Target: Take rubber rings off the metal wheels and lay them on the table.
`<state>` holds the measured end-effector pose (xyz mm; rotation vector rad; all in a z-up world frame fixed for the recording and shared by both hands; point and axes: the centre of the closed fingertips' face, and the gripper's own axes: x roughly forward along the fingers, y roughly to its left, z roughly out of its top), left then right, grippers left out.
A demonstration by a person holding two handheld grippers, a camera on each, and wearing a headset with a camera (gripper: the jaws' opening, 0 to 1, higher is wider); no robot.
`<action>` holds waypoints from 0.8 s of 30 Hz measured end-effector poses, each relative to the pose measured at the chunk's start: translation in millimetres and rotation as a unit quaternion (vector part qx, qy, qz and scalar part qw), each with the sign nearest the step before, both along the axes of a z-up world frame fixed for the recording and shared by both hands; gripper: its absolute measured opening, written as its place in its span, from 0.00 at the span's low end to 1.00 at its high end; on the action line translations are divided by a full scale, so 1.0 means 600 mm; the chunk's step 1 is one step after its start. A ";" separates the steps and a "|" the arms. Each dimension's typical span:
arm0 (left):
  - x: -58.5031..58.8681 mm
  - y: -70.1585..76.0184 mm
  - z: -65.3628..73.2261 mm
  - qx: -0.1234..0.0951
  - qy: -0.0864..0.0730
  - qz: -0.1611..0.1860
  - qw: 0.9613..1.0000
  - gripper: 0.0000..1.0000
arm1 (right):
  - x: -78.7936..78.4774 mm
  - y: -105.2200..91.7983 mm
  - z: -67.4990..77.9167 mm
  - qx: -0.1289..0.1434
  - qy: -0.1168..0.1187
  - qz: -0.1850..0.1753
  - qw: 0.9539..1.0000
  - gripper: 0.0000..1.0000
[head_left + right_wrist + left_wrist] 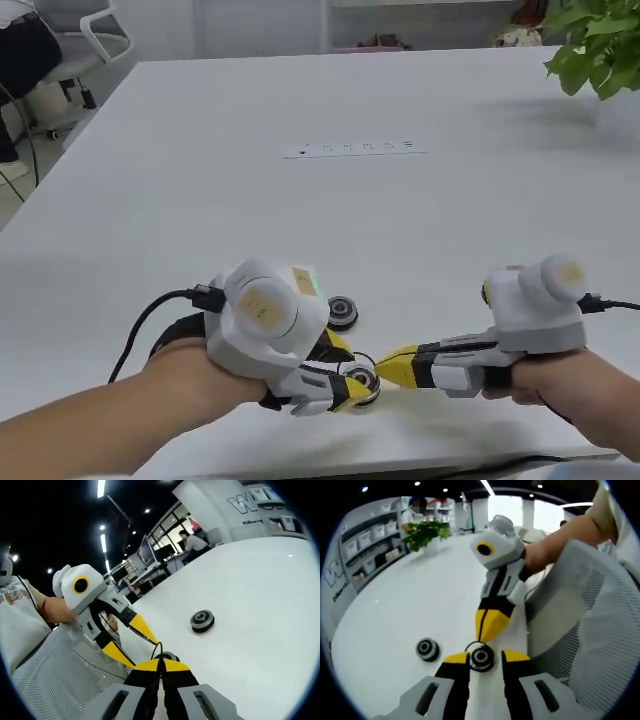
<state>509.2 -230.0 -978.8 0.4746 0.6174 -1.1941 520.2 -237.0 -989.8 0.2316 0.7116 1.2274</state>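
The big white table (320, 220) takes up most of what I see, and I am working right at its near edge, close to my body, so that both tools can meet easily. My left gripper (484, 657) has its 2 jaws squeezed onto the sides of 1 small metal wheel (359, 381). It holds the wheel low over the table, so the wheel cannot roll or spin away while I pull. My right gripper (160, 666) comes in from the other side, pointing straight at the wheel. Its yellow tips are pinched tight together on the thin black rubber ring (476, 642). The ring stands up as a little loop between those tips and the wheel, so I think it is partly off the rim but not free. A 2nd wheel (342, 311) lies flat on the table just behind the left gripper, out of the way and waiting. It looks dark round its edge, so I think its ring is on. Next I should pull the right gripper slowly away and keep the left one firm.
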 end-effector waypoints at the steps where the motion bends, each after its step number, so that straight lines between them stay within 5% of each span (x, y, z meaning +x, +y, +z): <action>1: -0.001 0.001 0.003 -0.002 0.000 0.001 1.000 0.26 | 0.000 0.000 0.001 0.000 0.000 0.000 1.000 0.00; 24: -0.001 0.073 0.061 -0.025 -0.006 0.055 0.998 0.44 | 0.000 0.022 0.047 0.006 -0.017 0.023 1.000 0.00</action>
